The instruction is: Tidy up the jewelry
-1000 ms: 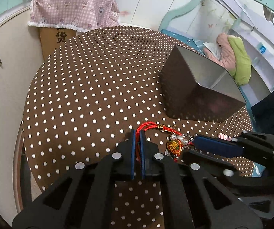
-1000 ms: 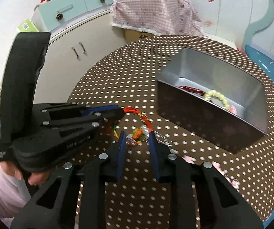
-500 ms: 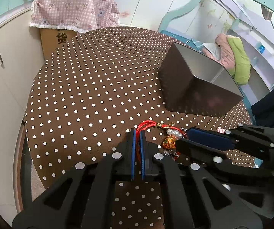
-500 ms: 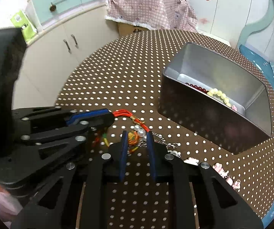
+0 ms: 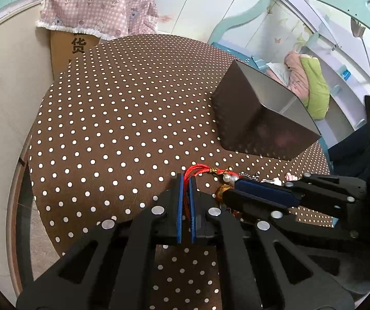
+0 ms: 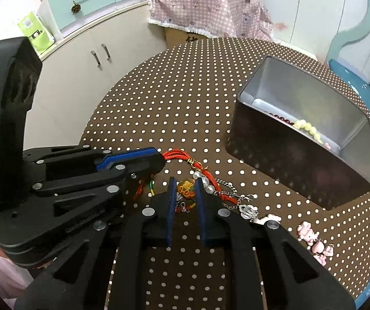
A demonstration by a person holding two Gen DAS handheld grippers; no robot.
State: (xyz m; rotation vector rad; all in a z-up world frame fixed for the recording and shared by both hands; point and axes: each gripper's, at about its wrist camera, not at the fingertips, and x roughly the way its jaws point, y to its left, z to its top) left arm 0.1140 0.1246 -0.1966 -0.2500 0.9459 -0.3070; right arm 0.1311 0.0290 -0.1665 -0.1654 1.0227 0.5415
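pink checked cloth [image 5: 96, 5] over cardboard box [image 5: 69, 49]

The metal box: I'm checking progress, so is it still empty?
No, the right wrist view shows pale yellow beads and dark red beads lying inside the metal box.

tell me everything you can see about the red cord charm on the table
The red cord charm lies flat on the dotted cloth, near the metal box. It is twisted red cord with gold wrapping, clear beads, an orange-gold knotted ornament and green and red tail threads. The left gripper is shut on its red loop. The right gripper straddles the ornament, open. A silver chain lies against it.
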